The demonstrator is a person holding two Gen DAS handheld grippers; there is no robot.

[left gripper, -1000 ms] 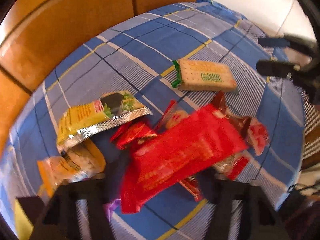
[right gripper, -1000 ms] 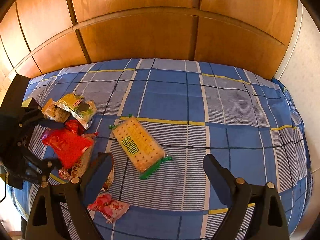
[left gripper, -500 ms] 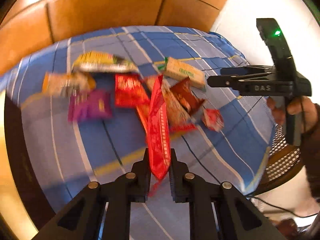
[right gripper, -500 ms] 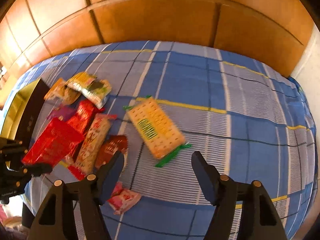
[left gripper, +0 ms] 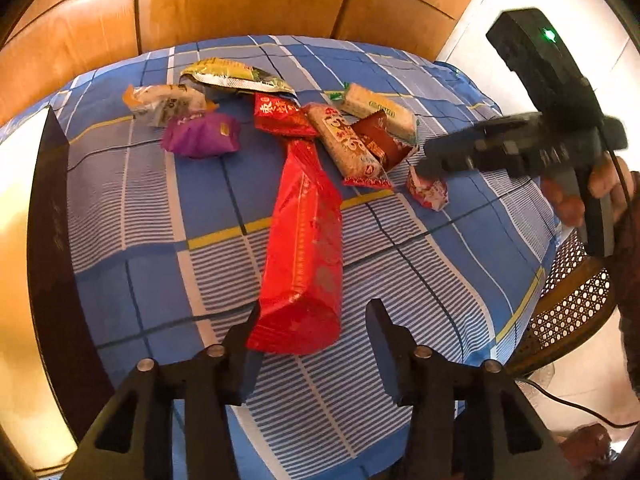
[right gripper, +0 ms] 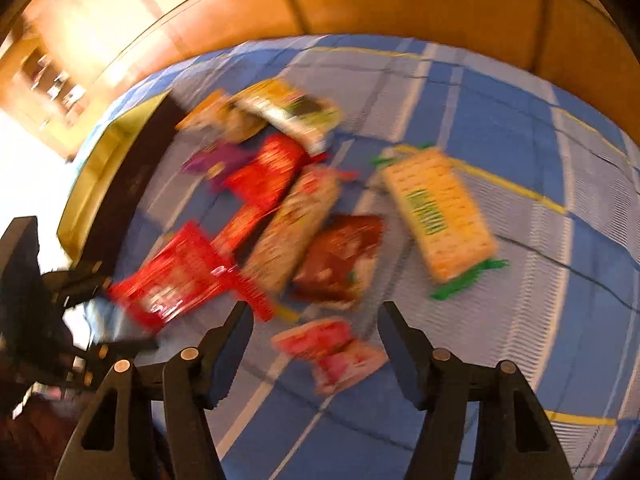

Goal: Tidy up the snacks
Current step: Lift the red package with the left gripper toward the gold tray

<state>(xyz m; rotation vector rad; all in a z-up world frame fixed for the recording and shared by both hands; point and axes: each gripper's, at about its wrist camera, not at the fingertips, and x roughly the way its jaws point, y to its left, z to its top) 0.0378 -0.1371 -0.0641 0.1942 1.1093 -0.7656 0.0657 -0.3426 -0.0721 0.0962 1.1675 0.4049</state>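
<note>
Presently, the left gripper [left gripper: 314, 334] has its black fingers [left gripper: 244, 344] spread apart, and the near end of a long red foil snack packet [left gripper: 306, 240] lies between them on the blue plaid cloth [left gripper: 132, 208]. Contact with the left finger appears possible; the right finger stands clear of the packet. The packet runs lengthwise away from the gripper toward the other snacks.

Beyond it, in the left wrist view, lie a speckled beige bar in a red-ended wrapper [left gripper: 348, 144], a dark brown pouch [left gripper: 380, 140] partly under that bar, a cracker pack with green ends [left gripper: 378, 112], a small red square packet [left gripper: 280, 116], a purple wrapped sweet [left gripper: 202, 136], an orange-and-clear bag [left gripper: 166, 100], a yellow-green foil pouch [left gripper: 236, 76] and a small pink-and-red wrapper [left gripper: 428, 192] just beside the brown pouch.

The right gripper [right gripper: 316, 348] likewise has its fingers [right gripper: 234, 344] spread, holding nothing, and hovers over the pink-and-red wrapper. Its view is blurred; the fingers' height above the cloth cannot be determined. From the left wrist camera the same tool appears at the right, held in a hand [left gripper: 600, 188].

A dark flat panel [left gripper: 56, 248] stands along the left edge of the cloth. Wooden panelling [left gripper: 248, 4] backs the scene, and a cane-seated chair [left gripper: 572, 304] sits at the right.
</note>
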